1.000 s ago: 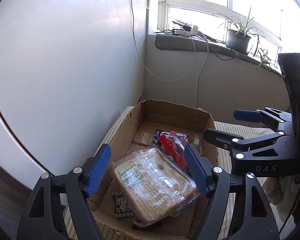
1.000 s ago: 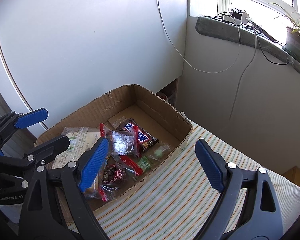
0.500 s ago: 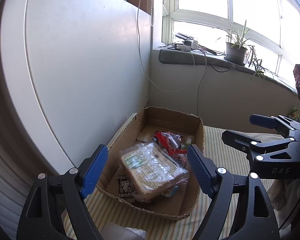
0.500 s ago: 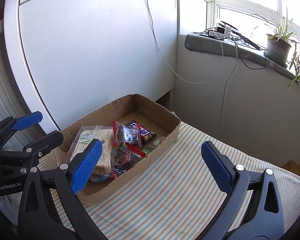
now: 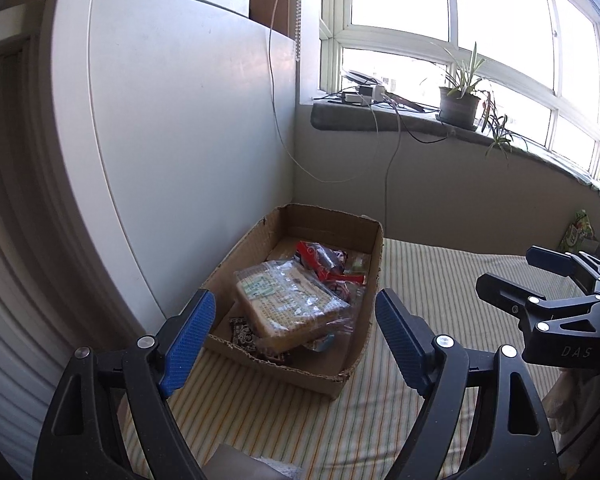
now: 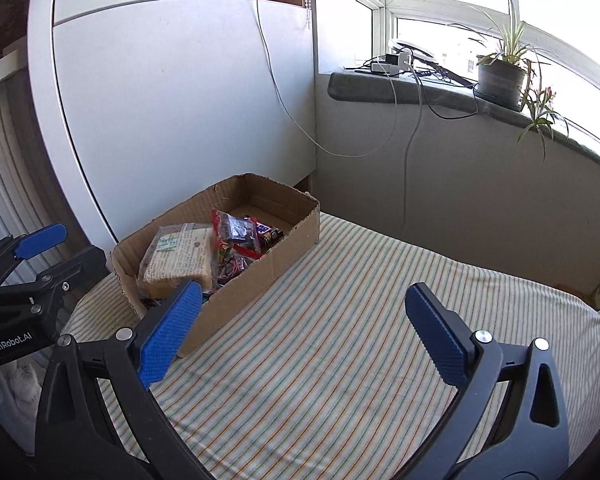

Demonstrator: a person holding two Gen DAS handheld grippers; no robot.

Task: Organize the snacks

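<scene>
The left wrist camera looks forward and down between the left gripper (image 5: 292, 336) fingers, facing the cardboard box (image 5: 356, 364) from its short end, quite near. The right wrist camera looks along the right gripper (image 6: 300, 328), further right, over the striped cloth (image 6: 360, 340), with the box to its left. Both views share the box, the white panel (image 5: 188, 152), the windowsill (image 6: 420, 88) and the potted plant (image 5: 458, 104). Each view shows the other gripper at its edge.

Snacks (image 5: 288, 304) in box (image 5: 374, 248); box on cloth (image 6: 340, 360), beside panel (image 6: 180, 100); plant (image 6: 502, 74) on sill.
</scene>
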